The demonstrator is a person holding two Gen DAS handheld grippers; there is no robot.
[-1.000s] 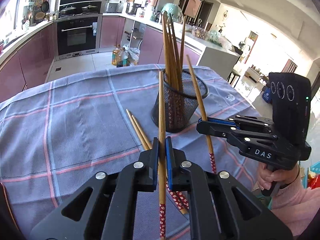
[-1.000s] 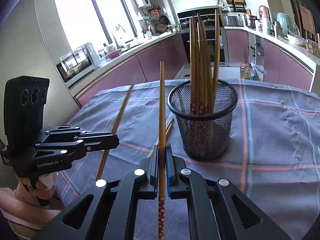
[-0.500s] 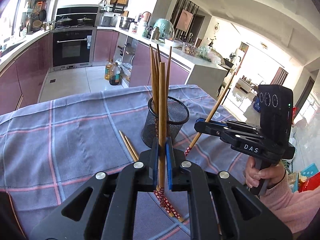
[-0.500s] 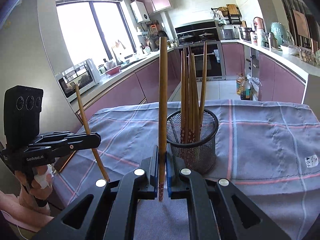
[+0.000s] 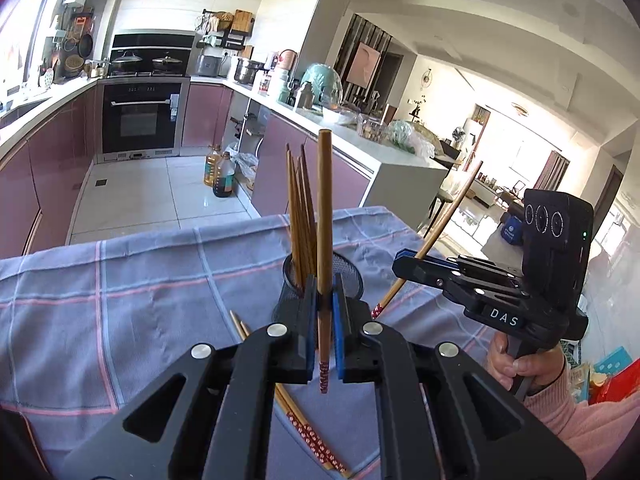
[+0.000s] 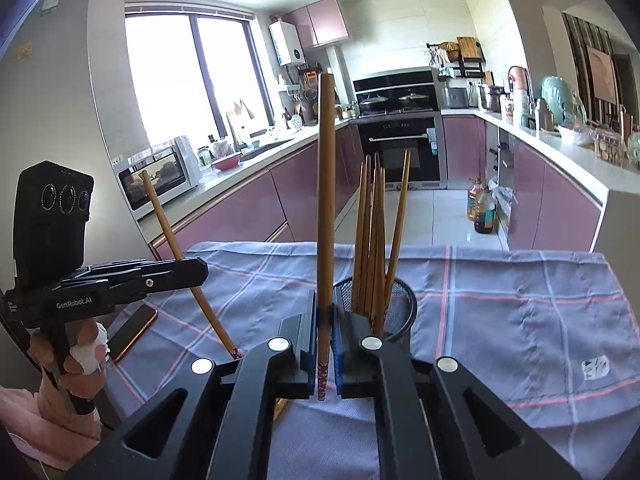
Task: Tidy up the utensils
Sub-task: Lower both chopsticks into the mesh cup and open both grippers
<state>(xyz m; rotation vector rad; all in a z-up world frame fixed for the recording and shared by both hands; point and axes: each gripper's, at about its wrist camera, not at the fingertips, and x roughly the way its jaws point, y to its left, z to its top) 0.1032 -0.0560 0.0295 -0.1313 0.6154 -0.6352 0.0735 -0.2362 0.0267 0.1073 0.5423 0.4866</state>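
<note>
The left gripper [image 5: 323, 322] and the right gripper [image 6: 323, 330] are each clamped on 1 brown wooden chopstick [image 5: 324, 216], both clear of the checked blue cloth [image 5: 140, 300]. Step in hand: transfer. Next, the patterned ends must enter the black mesh cup [image 6: 400, 308] beyond, avoiding the chopsticks standing inside.

1. Surface [image 6: 520, 320] draped in blue-grey cloth [image 5: 120, 280] with pink and white checks.
2. Black mesh cup [image 6: 400, 312] of chopsticks standing mid-cloth.
3. Two loose chopsticks [image 5: 312, 436] lying near.
4. Phone [image 6: 134, 330] at left edge.
</note>
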